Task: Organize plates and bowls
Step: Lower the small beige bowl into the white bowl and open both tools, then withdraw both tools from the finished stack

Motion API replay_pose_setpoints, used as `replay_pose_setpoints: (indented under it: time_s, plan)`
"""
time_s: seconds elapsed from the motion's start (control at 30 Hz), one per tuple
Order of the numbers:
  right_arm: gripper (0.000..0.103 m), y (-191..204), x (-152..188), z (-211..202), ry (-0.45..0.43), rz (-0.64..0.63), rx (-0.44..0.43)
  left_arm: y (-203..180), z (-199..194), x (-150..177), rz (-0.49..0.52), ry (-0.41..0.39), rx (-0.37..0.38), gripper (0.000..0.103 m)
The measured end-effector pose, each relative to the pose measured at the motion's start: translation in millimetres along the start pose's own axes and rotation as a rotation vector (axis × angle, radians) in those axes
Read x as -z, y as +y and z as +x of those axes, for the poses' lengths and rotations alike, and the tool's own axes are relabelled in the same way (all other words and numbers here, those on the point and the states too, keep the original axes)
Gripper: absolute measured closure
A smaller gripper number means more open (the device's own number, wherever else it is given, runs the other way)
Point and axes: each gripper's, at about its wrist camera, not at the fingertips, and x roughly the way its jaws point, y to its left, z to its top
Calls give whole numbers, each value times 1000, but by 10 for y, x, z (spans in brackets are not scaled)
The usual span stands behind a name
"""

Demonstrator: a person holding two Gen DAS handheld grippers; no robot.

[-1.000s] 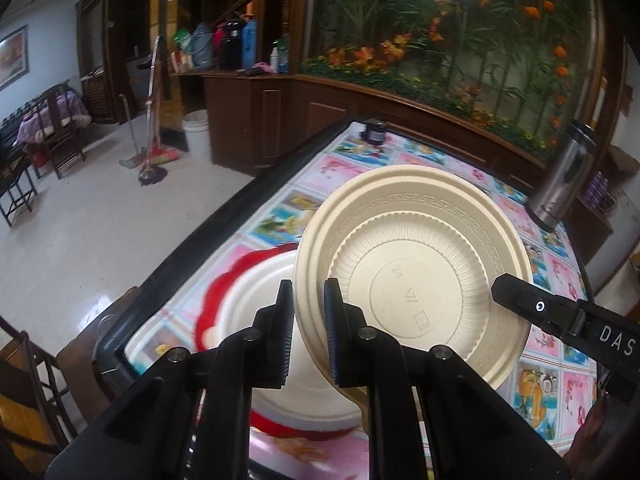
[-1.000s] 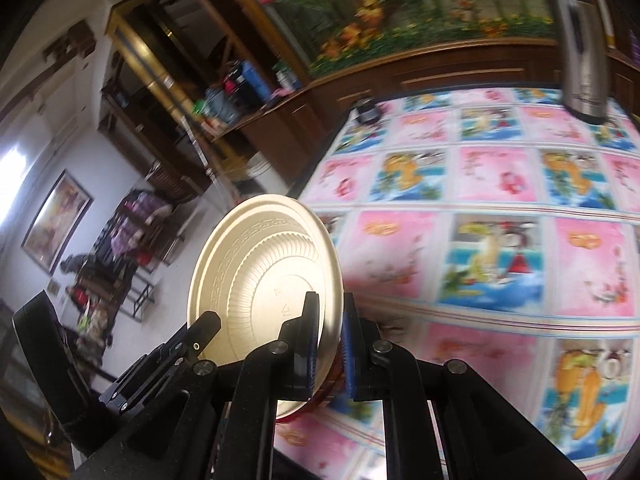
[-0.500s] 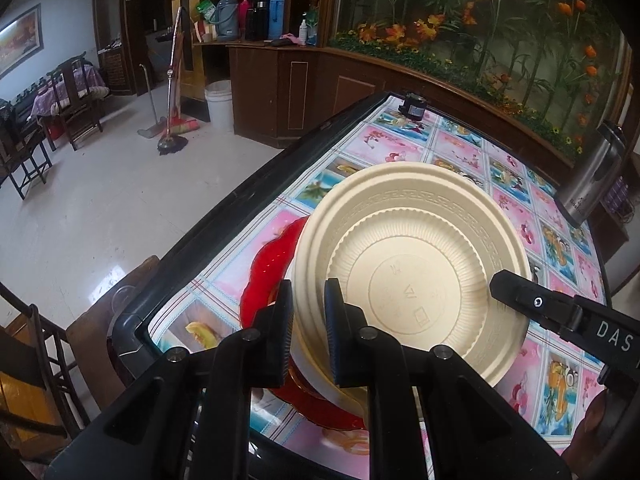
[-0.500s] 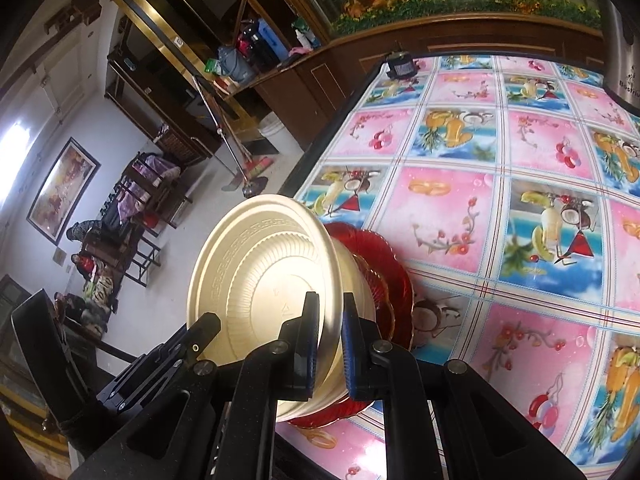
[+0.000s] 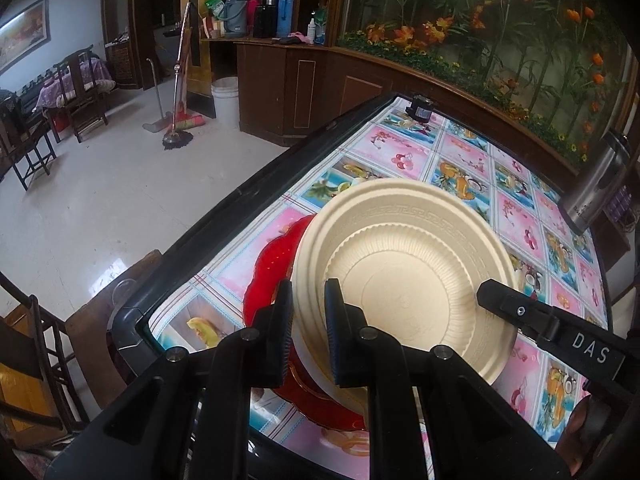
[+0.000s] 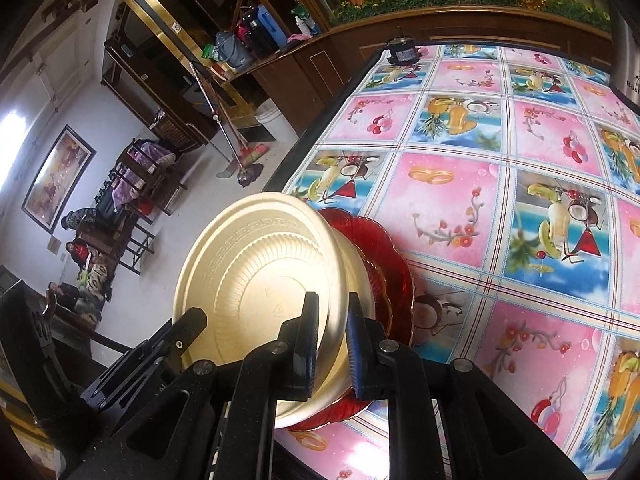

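While I am steering both hands from afar, the cream plate [image 5: 404, 280] is sitting upside down over a white bowl [image 5: 344, 392] on the red plate [image 5: 268, 272], near the left corner of the table [image 5: 516, 216]. On its left rim, my left gripper [image 5: 307, 312] is clamping tight, its jaws closed on the edge. On the opposite rim, my right gripper [image 6: 333, 328] is straddling the edge too, and its jaws have just been opening, so the rim looks to be sitting loosely between them. The plate is lying straight ahead of both sets of jaws, tilted a little, its round face turned toward me, and neither hand looks nearer than the other. My guess is that letting go comes next, with the left side following the right so the plate settles level on the stack. Under it all, the tablecloth is showing pink and blue fruit squares. Farther right, a steel flask [image 5: 596, 188] is standing by the far edge. Beyond, a mop [image 5: 178, 80] is leaning by a wooden cabinet [image 5: 304, 96].
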Motion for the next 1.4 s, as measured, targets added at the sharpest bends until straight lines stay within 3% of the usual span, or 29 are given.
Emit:
replay_pose_setpoints:
  time_s: [0.13,0.2,0.23,0.27,0.33,0.53,0.6,0.73,0.8,0.97,1.23,1.4]
  plan:
    - [71,15,10,-26,-13,-8,-17,35,-46,-3,-20,-9,7,76]
    - [66,28,17,-47,-16,-15,-29,65,-87,2,-41,-21,20,56]
    - [59,32,22,-66,-21,-15,-37,71,-103,-5,-48,-30,21,53]
    - [50,35,26,-87,-30,-18,-37,80,-129,-7,-54,-40,23,52]
    - [46,29,21,-143,-49,-21,-38,106,-203,-16,-74,-70,40,52]
    - [46,-53,-26,-284,-91,-3,-69,161,-330,-62,-108,-118,49,51]
    - [44,-90,-28,-322,-103,9,-83,176,-344,-64,-115,-128,53,45]
    - [31,-117,-16,-381,-122,15,-102,140,-356,-49,-122,-137,68,39]
    - [28,-108,6,-411,-130,-2,-112,129,-379,-30,-116,-147,73,29]
    - [17,-115,93,-517,-163,-23,-93,164,-421,37,-128,-179,79,22]
    - [14,-263,155,-624,-185,-10,-74,167,-373,71,-113,-148,77,22]
    - [13,-349,175,-687,-199,0,-57,50,-464,82,-78,-180,94,22]
